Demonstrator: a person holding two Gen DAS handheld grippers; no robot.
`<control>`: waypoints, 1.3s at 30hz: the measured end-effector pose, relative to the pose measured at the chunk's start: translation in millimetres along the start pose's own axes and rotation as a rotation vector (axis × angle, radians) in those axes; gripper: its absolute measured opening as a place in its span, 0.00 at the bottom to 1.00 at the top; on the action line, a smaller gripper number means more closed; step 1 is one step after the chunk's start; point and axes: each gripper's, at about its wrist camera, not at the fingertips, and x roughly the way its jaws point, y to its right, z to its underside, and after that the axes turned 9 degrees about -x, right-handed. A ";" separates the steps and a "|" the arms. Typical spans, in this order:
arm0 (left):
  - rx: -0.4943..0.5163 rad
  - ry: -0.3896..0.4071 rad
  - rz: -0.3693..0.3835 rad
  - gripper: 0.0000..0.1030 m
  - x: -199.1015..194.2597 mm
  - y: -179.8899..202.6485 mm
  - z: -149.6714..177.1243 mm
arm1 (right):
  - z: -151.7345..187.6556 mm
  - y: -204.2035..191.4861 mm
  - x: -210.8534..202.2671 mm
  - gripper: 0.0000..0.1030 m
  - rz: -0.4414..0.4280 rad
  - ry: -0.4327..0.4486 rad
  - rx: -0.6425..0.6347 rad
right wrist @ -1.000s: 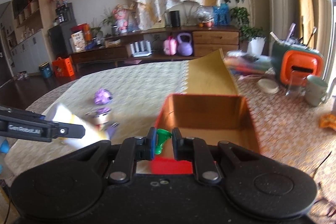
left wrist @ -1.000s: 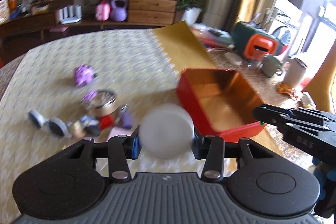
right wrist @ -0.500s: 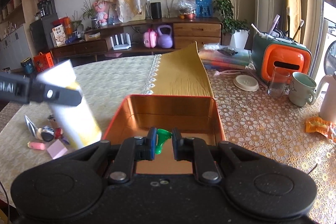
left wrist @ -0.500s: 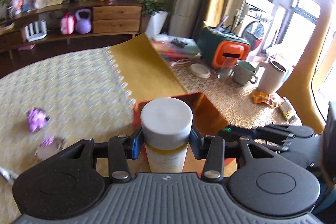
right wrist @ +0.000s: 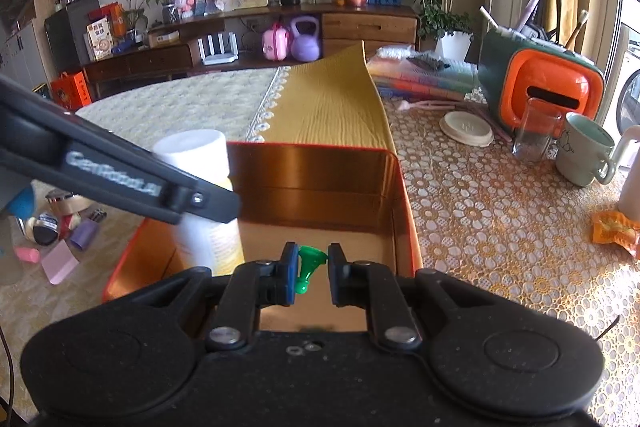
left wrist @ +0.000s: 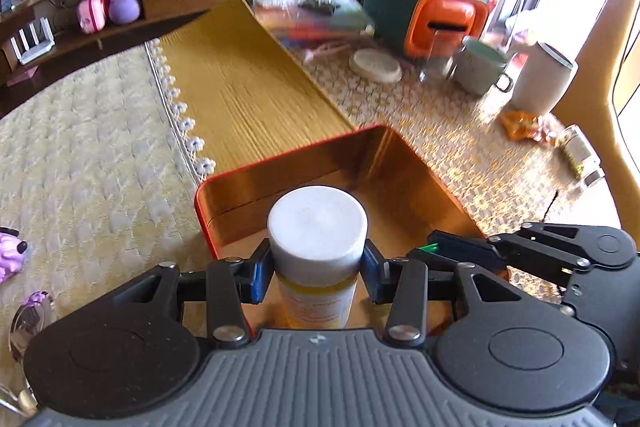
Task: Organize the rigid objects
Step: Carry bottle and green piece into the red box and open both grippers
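A: Writing legible: "GenRobot.AI", blurred, on left gripper [right wrist: 176,187] finger. Bottle label unreadable.

B: Count?

A: One bottle [left wrist: 317,227], white cap, yellow-white body, clamped upright over red tin [left wrist: 280,183]. One green plastic piece [right wrist: 307,267] between right gripper [right wrist: 313,277] pads, touching the left pad; contact on the right unclear, above tin floor.
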 end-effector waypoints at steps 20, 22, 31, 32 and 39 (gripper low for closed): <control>0.087 -0.050 -0.008 0.43 70.7 21.9 -26.9 | 3.3 -4.0 28.1 0.14 0.006 -0.084 -0.060; 0.087 -0.056 -0.008 0.43 74.2 22.5 -26.1 | 3.9 -4.5 29.6 0.15 0.007 -0.095 -0.059; 0.067 -0.057 -0.031 0.43 73.6 19.8 -21.7 | 5.6 -7.2 23.9 0.25 0.004 -0.087 -0.037; 0.067 -0.049 -0.026 0.44 70.1 19.4 -21.4 | 5.4 -6.7 22.1 0.26 0.006 -0.083 -0.031; 0.047 0.012 0.010 0.57 34.9 13.5 -16.7 | 4.8 -4.1 9.0 0.32 0.011 -0.073 0.001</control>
